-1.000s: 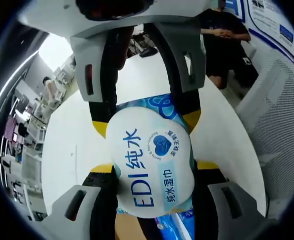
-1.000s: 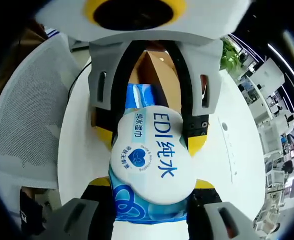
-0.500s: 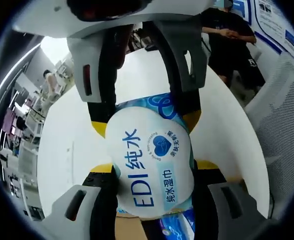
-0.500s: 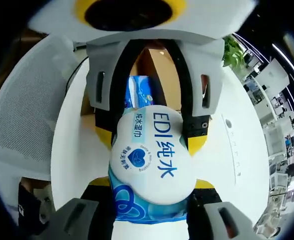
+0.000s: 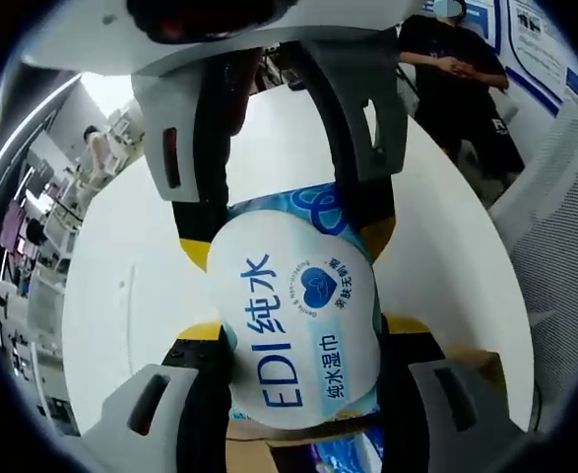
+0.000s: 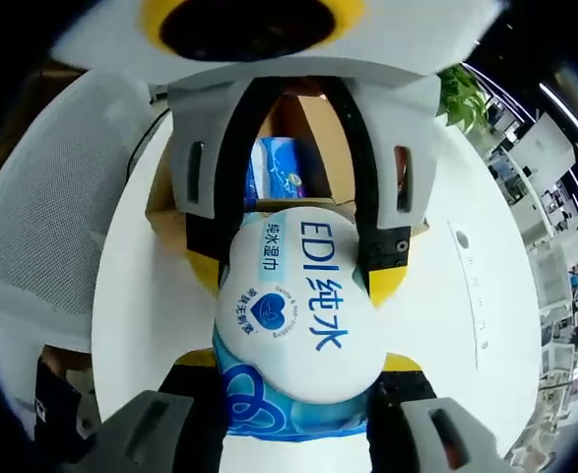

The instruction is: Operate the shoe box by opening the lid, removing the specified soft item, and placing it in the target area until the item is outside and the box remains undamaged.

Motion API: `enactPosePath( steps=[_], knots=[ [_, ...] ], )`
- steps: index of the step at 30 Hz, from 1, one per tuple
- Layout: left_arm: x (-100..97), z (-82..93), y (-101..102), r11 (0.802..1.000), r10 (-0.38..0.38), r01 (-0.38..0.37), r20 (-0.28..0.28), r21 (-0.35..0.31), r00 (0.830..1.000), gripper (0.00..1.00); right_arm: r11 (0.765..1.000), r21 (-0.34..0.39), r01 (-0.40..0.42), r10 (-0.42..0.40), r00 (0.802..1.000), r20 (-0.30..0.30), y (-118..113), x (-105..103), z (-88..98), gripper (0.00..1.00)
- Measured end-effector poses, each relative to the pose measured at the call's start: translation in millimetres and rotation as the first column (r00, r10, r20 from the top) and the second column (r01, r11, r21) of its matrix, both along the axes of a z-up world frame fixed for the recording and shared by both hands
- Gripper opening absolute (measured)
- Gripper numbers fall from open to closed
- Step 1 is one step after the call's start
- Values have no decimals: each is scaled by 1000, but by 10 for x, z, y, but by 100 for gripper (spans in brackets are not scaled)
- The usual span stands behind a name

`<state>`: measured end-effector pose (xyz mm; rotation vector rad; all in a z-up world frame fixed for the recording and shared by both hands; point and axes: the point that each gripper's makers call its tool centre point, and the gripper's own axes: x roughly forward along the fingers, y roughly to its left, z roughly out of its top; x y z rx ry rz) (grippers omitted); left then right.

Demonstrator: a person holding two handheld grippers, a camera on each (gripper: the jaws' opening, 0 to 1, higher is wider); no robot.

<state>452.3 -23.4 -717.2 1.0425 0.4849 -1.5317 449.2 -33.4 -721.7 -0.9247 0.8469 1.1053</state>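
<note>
Blue-white wipes pack (image 5: 298, 325) is gripped from both ends by left gripper (image 5: 298, 340) and right gripper (image 6: 298, 340), above white table (image 6: 436, 325) and box (image 6: 328, 138).

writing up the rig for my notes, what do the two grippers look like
Both look alike. The left gripper and right gripper each have pale grey moulded shells with slotted openings, black inner arms and yellow corner tips. A white housing with a yellow ring tops the one facing the right gripper view.
</note>
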Motion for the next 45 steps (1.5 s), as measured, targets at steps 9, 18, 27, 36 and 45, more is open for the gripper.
enactPosePath(
  steps=[9,18,27,36,45],
  knots=[
    [29,-123,33,1000,24,-24,-23,7,999,59,1000,6,-18,18,1000,-20,36,34,-128,54],
    [50,-218,36,999,42,-41,-44,12,998,59,1000,13,-27,28,999,-40,39,63,-246,54],
    [71,-268,26,999,47,-46,-40,21,998,59,999,18,-30,30,998,-46,29,94,-316,55],
    [96,-313,27,998,53,-52,-43,26,998,59,999,16,-29,30,998,-55,22,113,-365,55],
    [105,-335,27,998,67,-67,-47,21,997,59,1000,6,-28,28,998,-63,16,136,-411,55]
  ],
)
